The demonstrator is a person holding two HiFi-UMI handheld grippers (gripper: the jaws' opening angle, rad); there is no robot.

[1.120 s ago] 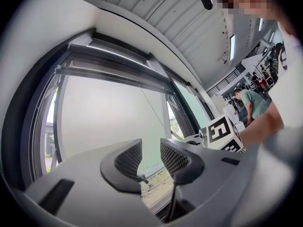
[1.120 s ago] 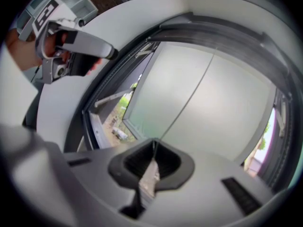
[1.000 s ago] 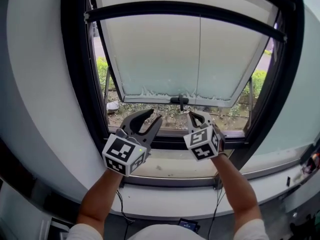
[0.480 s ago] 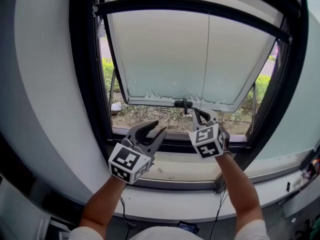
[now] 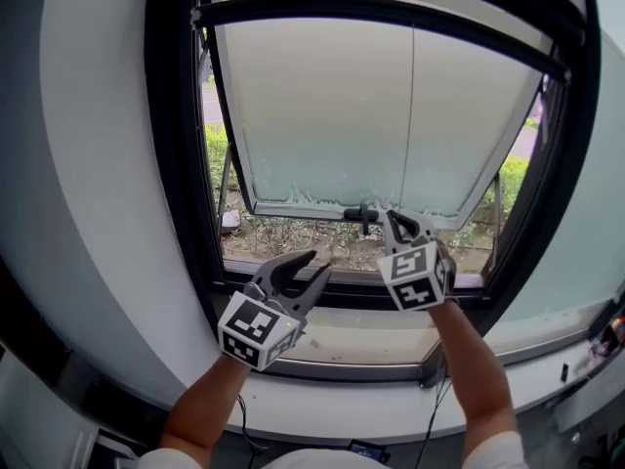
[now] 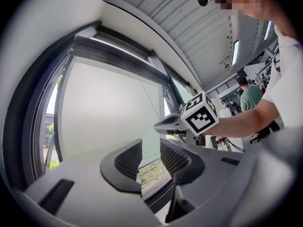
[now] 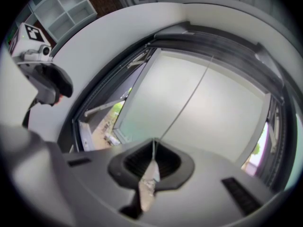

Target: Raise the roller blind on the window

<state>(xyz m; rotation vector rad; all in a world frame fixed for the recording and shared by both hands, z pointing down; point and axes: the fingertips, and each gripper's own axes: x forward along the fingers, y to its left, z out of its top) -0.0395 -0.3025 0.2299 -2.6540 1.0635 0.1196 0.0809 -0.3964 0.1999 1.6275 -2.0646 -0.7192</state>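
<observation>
A low green hedge (image 5: 217,151) is growing outside, above bare ground littered with dry leaves (image 5: 293,234). A thin black cable (image 5: 242,413) is hanging below the white ledge (image 5: 322,399). Further back, a person in a green shirt (image 6: 249,97) is standing under a ribbed grey ceiling (image 6: 189,32), and an open white shelving unit (image 7: 64,8) is standing in the room.

Blind's pull cord (image 5: 410,115) (thin, pale) hangs taut.

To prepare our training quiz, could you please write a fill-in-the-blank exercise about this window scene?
The right tool is shut on the thin pale pull ____.
The left tool has jaws standing ____, with nothing between them.
The window's metal frame is coloured ____.
Missing: cord; open; black.
</observation>
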